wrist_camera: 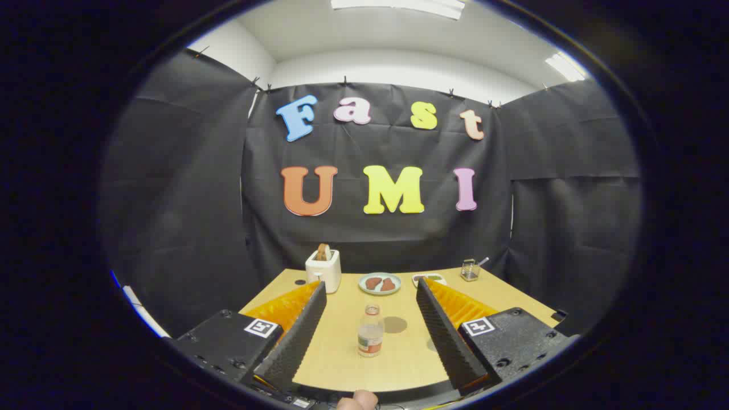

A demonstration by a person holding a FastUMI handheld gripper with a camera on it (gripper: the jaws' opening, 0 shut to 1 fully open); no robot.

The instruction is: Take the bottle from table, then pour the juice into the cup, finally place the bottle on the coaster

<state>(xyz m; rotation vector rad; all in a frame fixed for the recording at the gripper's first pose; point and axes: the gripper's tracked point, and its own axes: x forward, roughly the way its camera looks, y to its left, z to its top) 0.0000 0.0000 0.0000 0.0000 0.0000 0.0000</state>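
Gripper view: approach to the bottle, before any grasp.
Gripper spread wide and holding nothing; bottle stands upright between the fingers, near the desk's front edge, touching neither pad. Coaster lies just beside it; glass cup sits toward the far right corner. Risk: a narrow, tall bottle may tip if one finger arrives first, or slip when tilted if clamped off-centre.

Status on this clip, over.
Claw open, empty. Bottle upright on table, between the fingers, untouched. Coaster just beyond. Path clear.
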